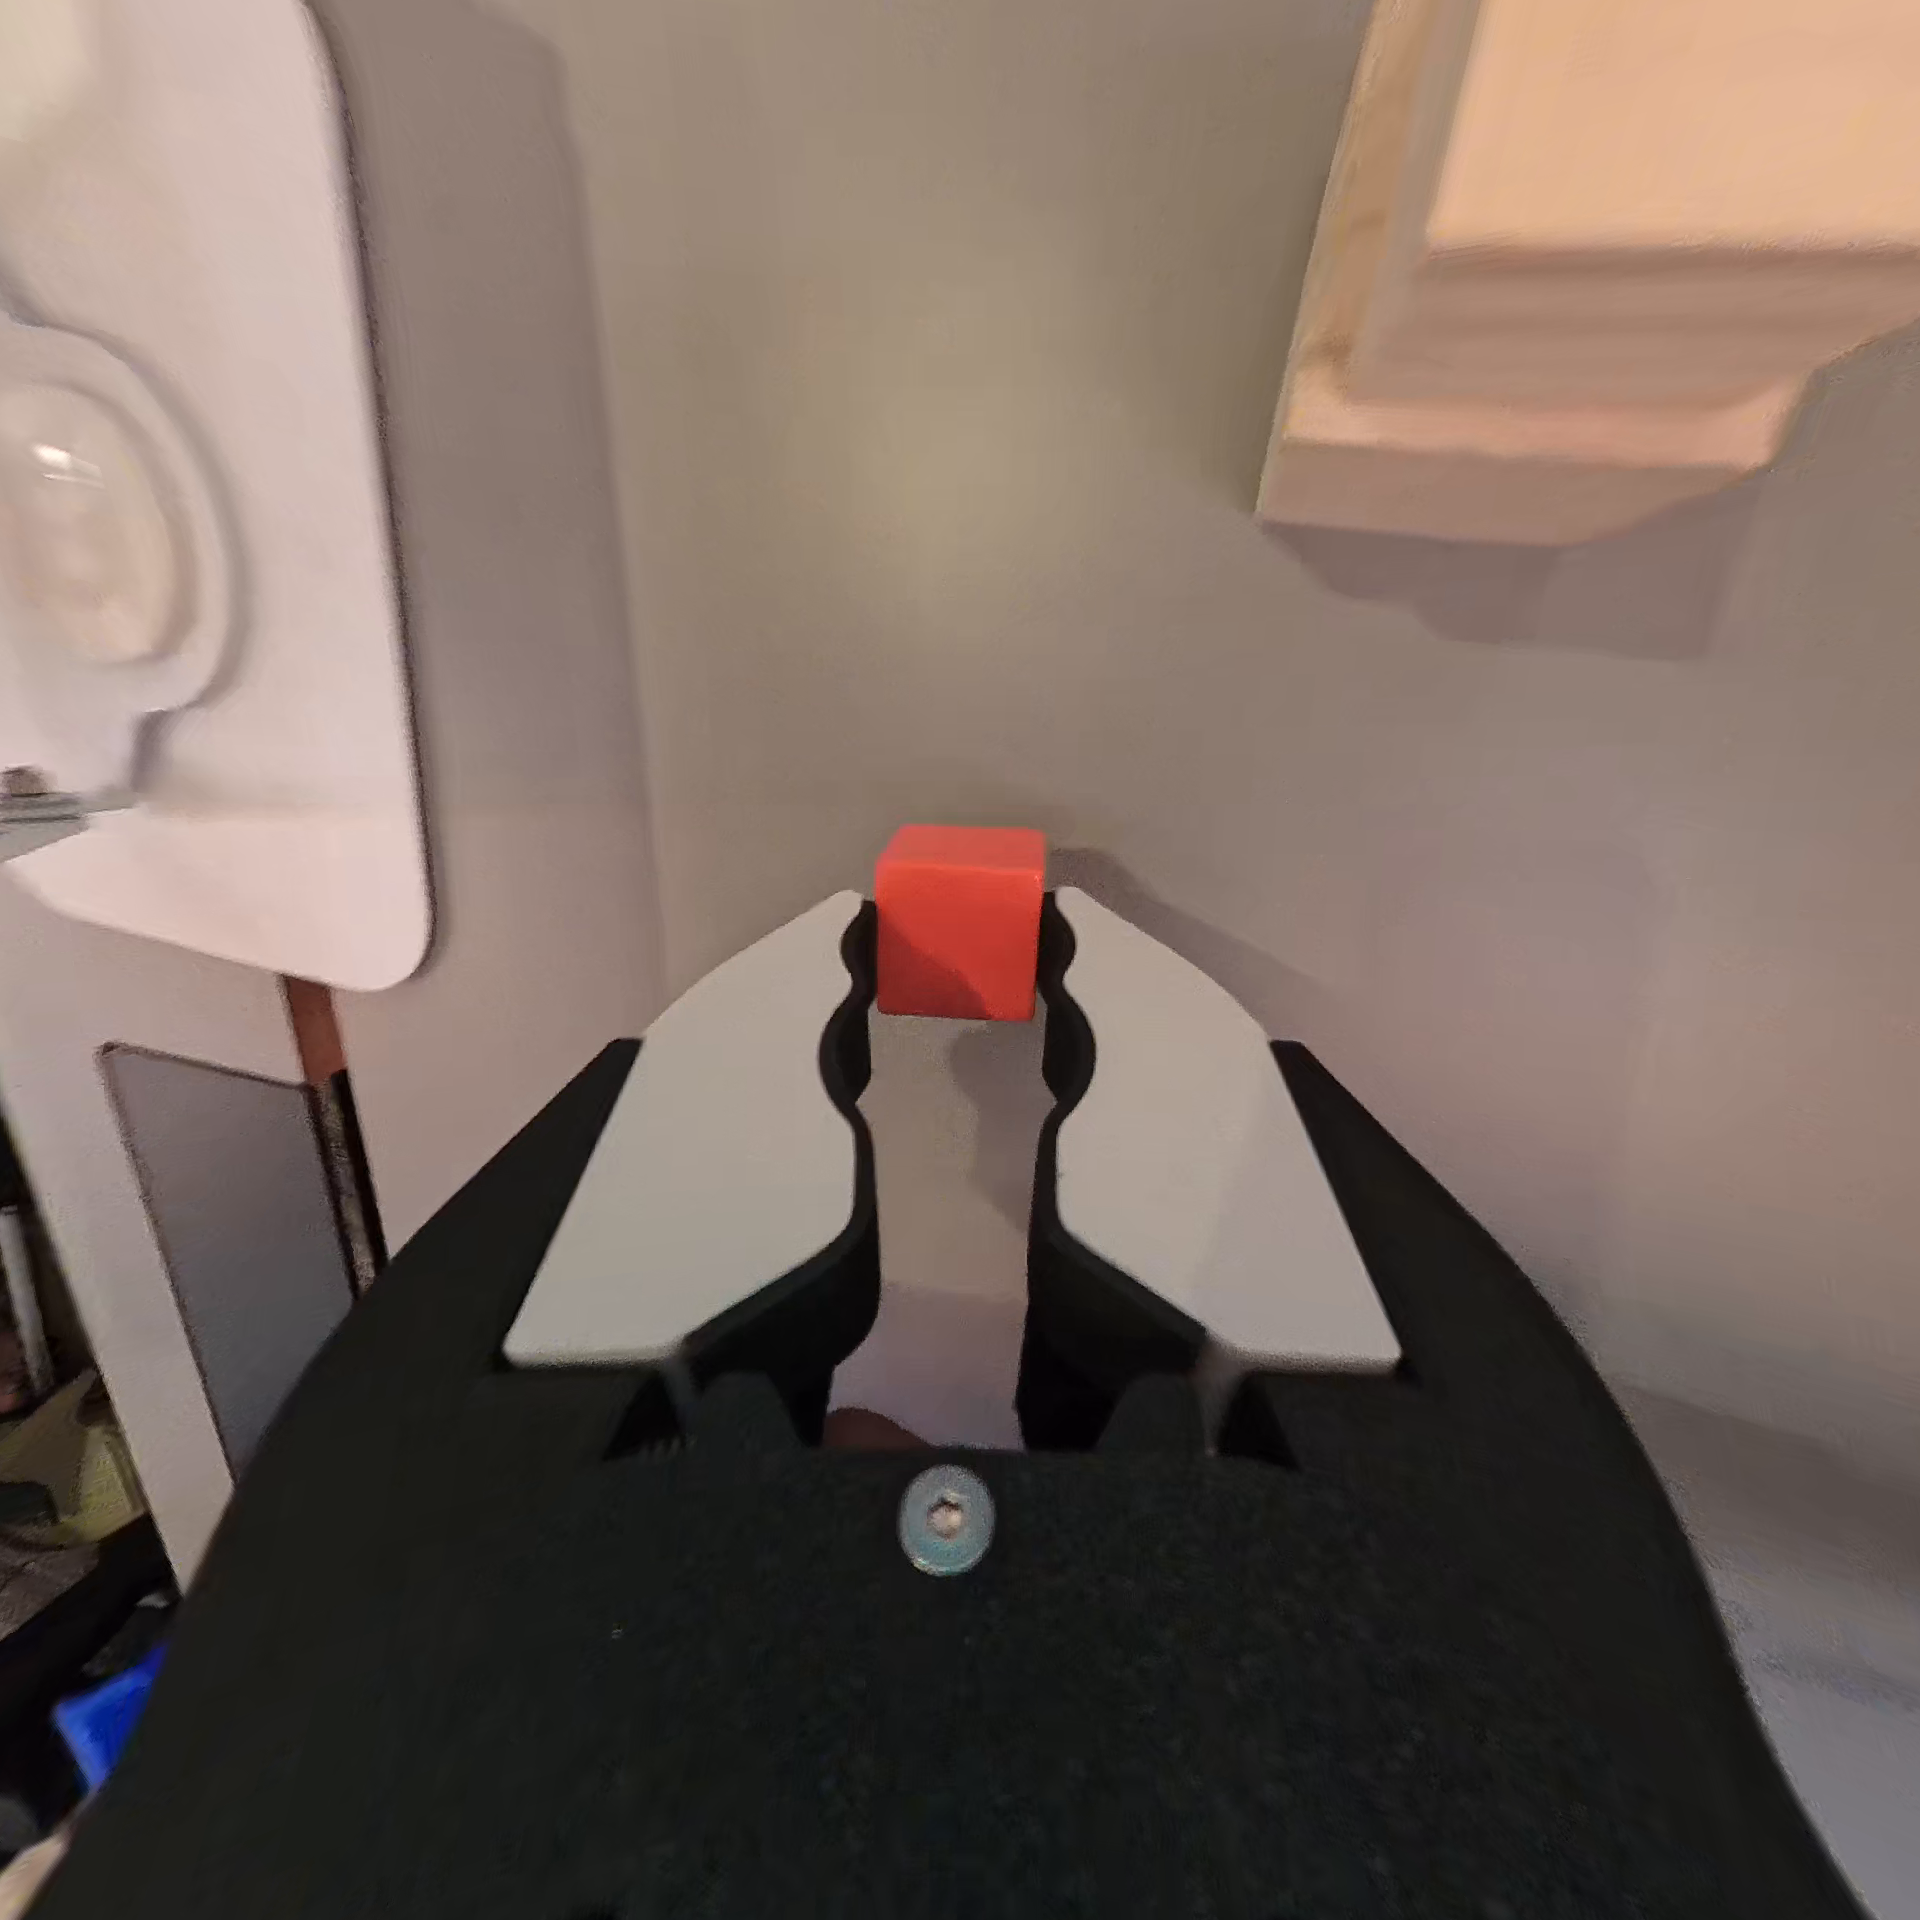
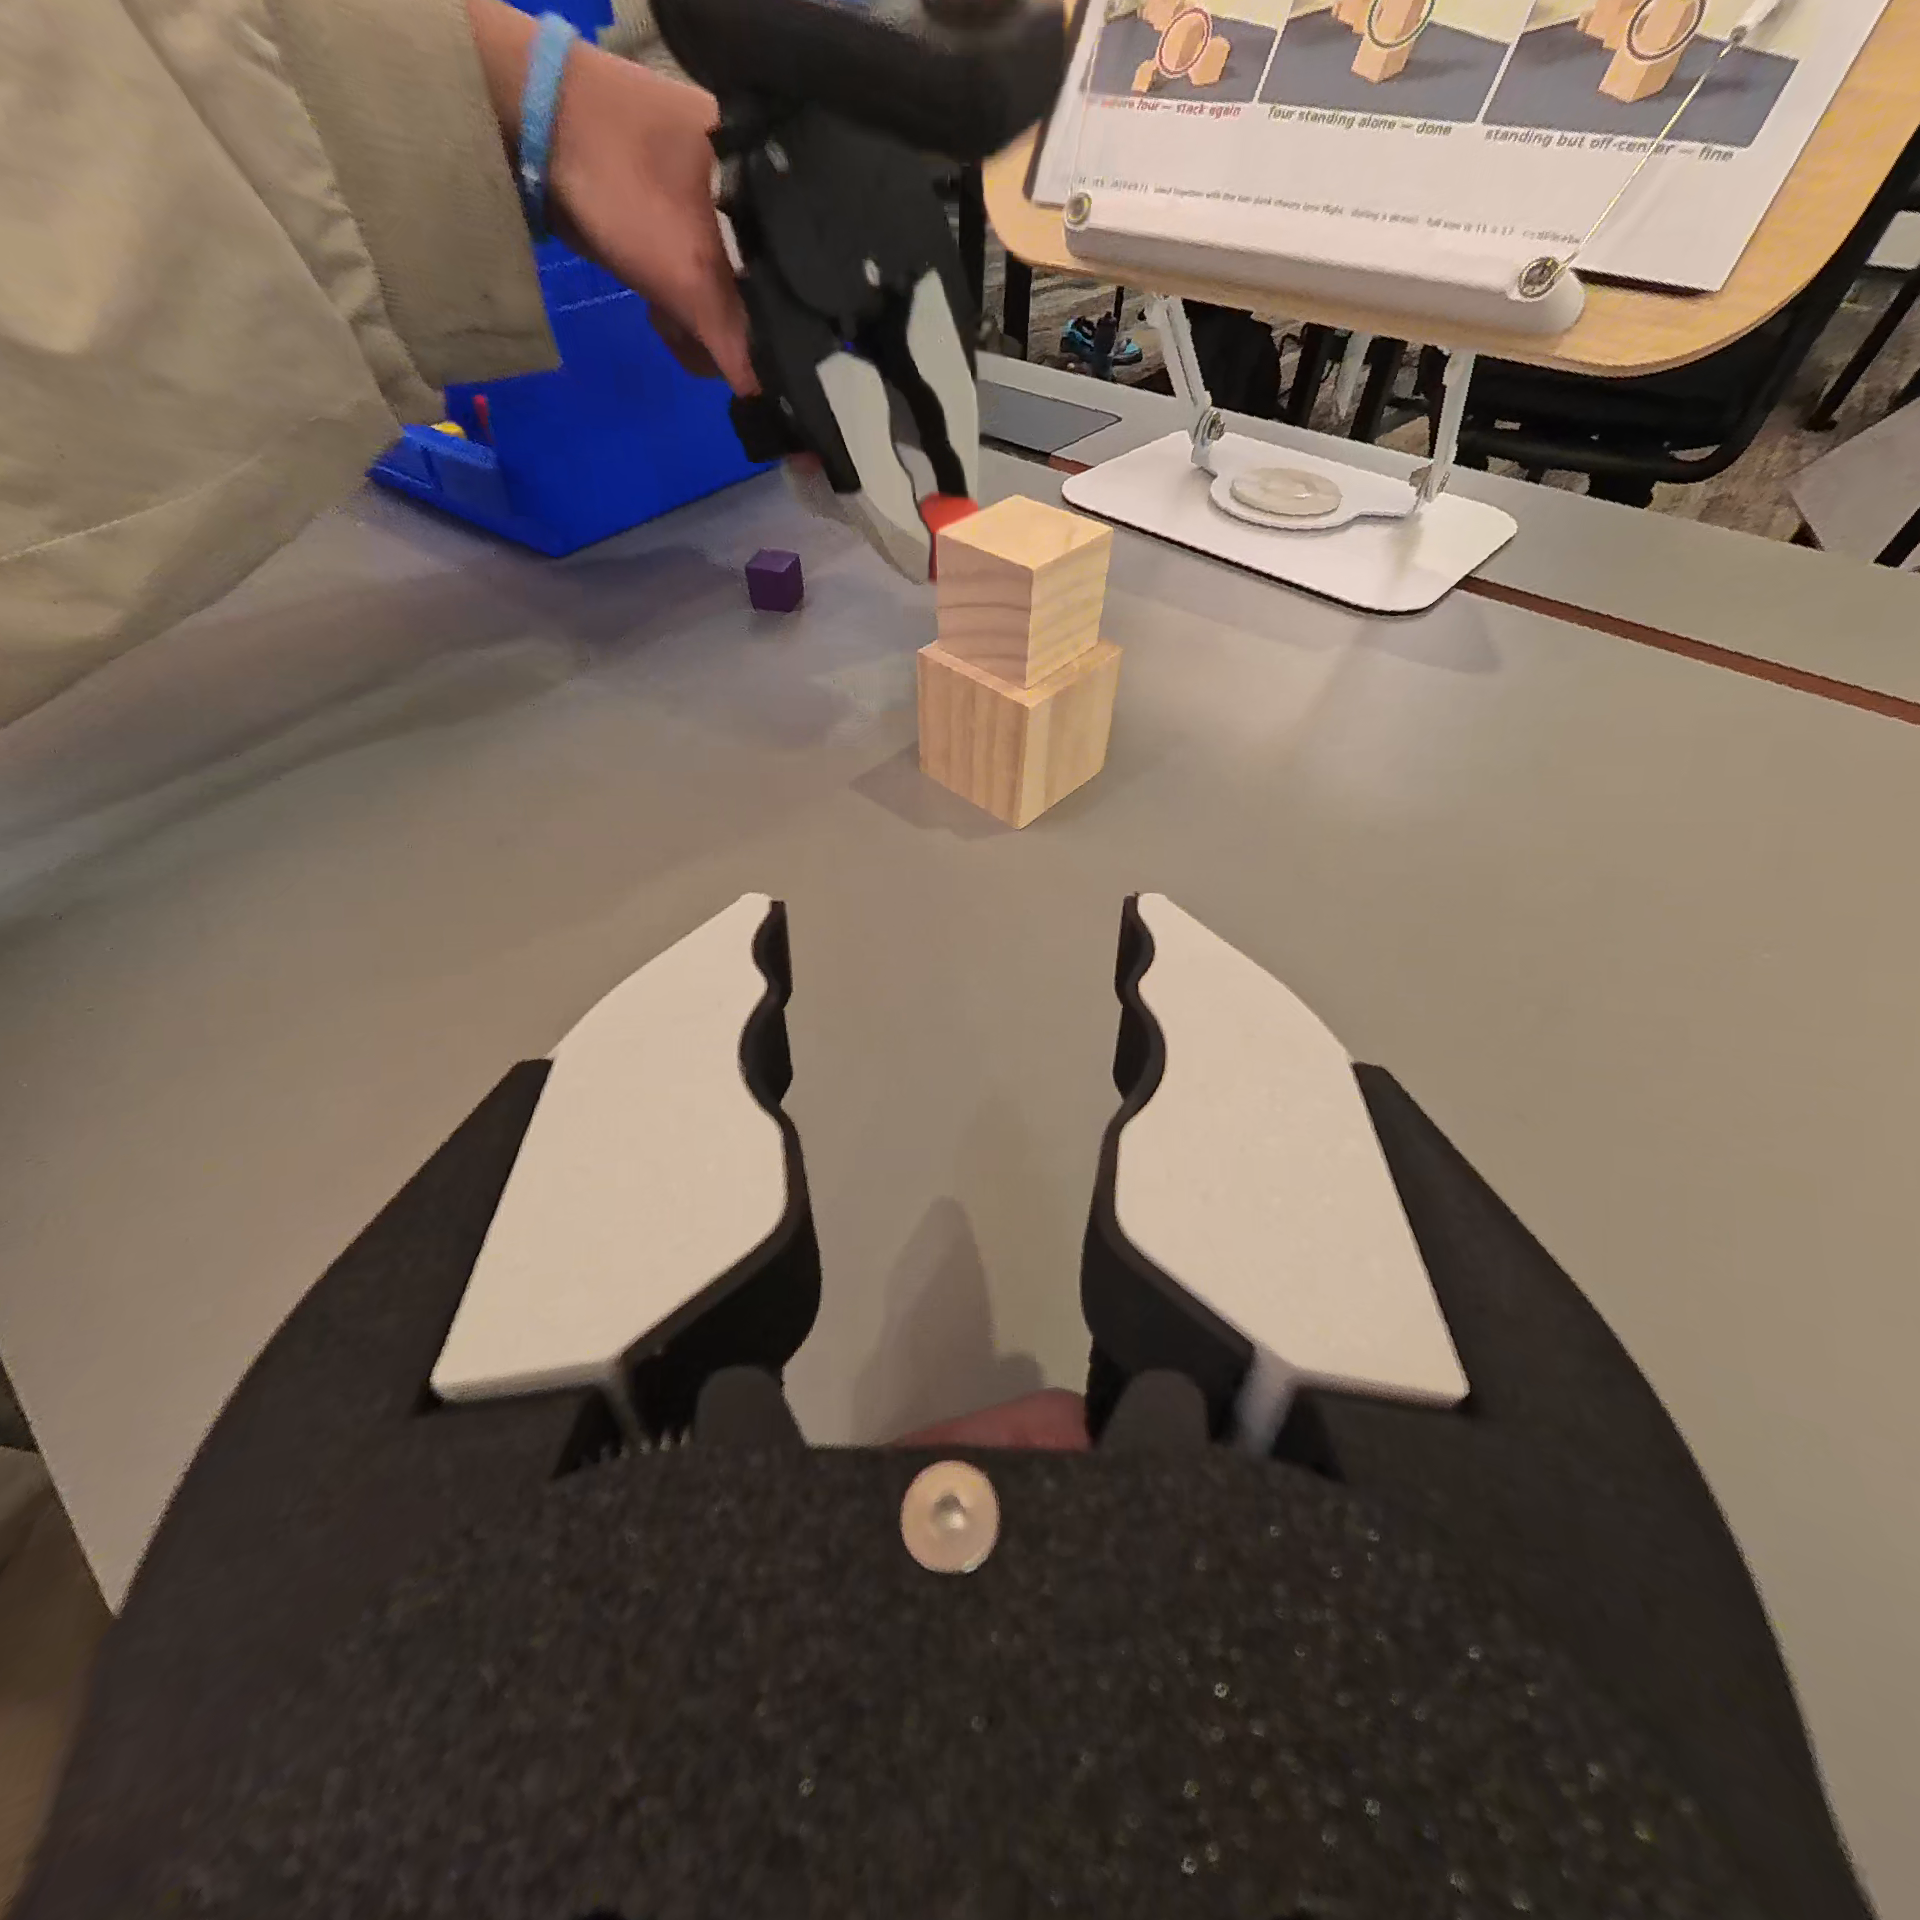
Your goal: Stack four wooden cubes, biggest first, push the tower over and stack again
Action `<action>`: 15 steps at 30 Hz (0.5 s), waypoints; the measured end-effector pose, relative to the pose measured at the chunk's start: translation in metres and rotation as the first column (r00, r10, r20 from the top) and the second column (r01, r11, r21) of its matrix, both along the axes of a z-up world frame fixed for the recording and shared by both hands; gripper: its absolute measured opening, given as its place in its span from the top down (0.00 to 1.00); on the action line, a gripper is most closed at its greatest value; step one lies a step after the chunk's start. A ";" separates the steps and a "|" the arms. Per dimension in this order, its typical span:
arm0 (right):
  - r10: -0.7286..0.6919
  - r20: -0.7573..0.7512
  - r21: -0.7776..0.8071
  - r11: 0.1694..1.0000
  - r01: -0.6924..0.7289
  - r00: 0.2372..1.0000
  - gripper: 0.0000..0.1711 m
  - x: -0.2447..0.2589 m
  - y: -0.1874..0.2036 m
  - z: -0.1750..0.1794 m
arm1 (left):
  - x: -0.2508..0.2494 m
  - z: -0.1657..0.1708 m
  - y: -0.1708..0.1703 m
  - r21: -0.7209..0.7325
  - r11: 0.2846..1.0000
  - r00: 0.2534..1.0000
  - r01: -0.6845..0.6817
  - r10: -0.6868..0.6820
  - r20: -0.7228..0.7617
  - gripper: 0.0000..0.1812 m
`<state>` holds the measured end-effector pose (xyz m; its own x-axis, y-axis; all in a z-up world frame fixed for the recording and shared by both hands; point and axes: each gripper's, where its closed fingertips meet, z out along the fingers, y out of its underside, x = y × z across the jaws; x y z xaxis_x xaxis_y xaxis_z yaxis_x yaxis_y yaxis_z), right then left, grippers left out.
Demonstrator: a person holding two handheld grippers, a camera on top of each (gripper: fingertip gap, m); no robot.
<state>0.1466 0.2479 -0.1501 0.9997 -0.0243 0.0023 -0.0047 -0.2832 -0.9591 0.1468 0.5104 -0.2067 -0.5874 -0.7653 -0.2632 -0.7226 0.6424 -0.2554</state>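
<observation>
Nearest to us in the right wrist view, our right tool (image 2: 954, 914) hovers low over the grey bench (image 2: 1455, 935) with its jaws spread and nothing between them. Ahead of it stands the part-built tower: the big pine cube (image 2: 1013, 743) on the bench, the medium pine cube (image 2: 1023, 592) on top, turned a little off square. Our left tool (image 1: 956, 925) pinches the small red cube (image 1: 956, 930) near its fingertips, clamped on two opposite side faces; in the right wrist view it hangs just behind the tower's top. A purple cube (image 2: 774, 578), the smallest, waits on the bench to the left, in front of a blue bin (image 2: 582, 468). A white document stand (image 2: 1288, 509) sits behind.

We judge these cubes light and rigid, with smooth flat faces that neither give nor cling. The painted red one may slip if pinched on its edges, so flat opposite sides are the place to hold. Being so light, the tower could shift under any sideways nudge, so we would lower the red cube straight down and release gently.
</observation>
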 end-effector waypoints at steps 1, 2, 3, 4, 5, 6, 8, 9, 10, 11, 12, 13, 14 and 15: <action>-0.001 -0.001 0.000 1.000 0.001 1.000 0.65 0.001 0.000 0.000 | -0.002 0.012 -0.006 -0.024 1.000 0.999 -0.010 0.012 0.053 0.84; -0.003 0.002 -0.001 1.000 0.003 1.000 0.65 0.002 -0.001 0.000 | -0.007 0.025 -0.016 -0.071 0.997 0.994 -0.012 0.020 0.104 0.84; -0.007 0.009 -0.002 1.000 0.007 1.000 0.65 0.003 -0.001 0.000 | -0.010 0.039 -0.026 -0.113 0.993 0.983 -0.020 0.040 0.178 0.84; -0.013 0.017 -0.001 1.000 0.013 1.000 0.65 0.005 -0.002 0.001 | -0.014 0.054 -0.033 -0.146 0.988 0.963 -0.043 0.080 0.256 0.84; -0.020 0.024 0.001 1.000 0.020 0.999 0.65 0.006 -0.002 0.001 | -0.021 0.068 -0.041 -0.177 0.982 0.936 -0.066 0.122 0.330 0.84; -0.027 0.030 -0.001 1.000 0.027 0.999 0.65 0.008 -0.003 0.001 | -0.028 0.080 -0.048 -0.195 0.977 0.898 -0.092 0.166 0.408 0.84; -0.039 0.035 -0.007 0.999 0.039 0.999 0.65 0.010 -0.004 0.001 | -0.048 0.096 -0.065 -0.256 0.955 0.807 -0.148 0.266 0.527 0.84; -0.044 0.037 -0.011 0.999 0.045 0.998 0.65 0.011 -0.004 0.001 | -0.058 0.100 -0.071 -0.286 0.938 0.753 -0.195 0.330 0.569 0.84; -0.046 0.038 -0.015 0.999 0.046 0.998 0.65 0.011 -0.004 0.001 | -0.069 0.100 -0.073 -0.310 0.912 0.687 -0.270 0.408 0.602 0.84; -0.043 0.039 -0.021 0.999 0.044 0.998 0.65 0.010 -0.004 0.000 | -0.081 0.098 -0.078 -0.349 0.879 0.629 -0.324 0.476 0.615 0.84; -0.043 0.043 -0.028 0.999 0.044 0.998 0.65 0.009 -0.004 0.000 | -0.093 0.093 -0.085 -0.397 0.844 0.576 -0.361 0.537 0.617 0.84; -0.045 0.049 -0.035 0.998 0.047 0.998 0.65 0.009 -0.004 0.000 | -0.105 0.088 -0.092 -0.443 0.807 0.521 -0.391 0.590 0.616 0.84; -0.045 0.055 -0.042 0.998 0.047 0.997 0.65 0.008 -0.003 -0.001 | -0.117 0.081 -0.099 -0.483 0.772 0.478 -0.414 0.636 0.606 0.84; -0.041 0.059 -0.046 0.998 0.044 0.997 0.65 0.007 -0.003 -0.002 | -0.127 0.074 -0.108 -0.514 0.746 0.445 -0.423 0.665 0.599 0.84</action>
<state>0.1534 0.2448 -0.1517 0.9959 -0.0655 0.0625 0.0376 -0.3293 -0.9435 0.0200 0.4021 -0.1324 0.2698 -0.9554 -0.1201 -0.3918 0.0050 -0.9200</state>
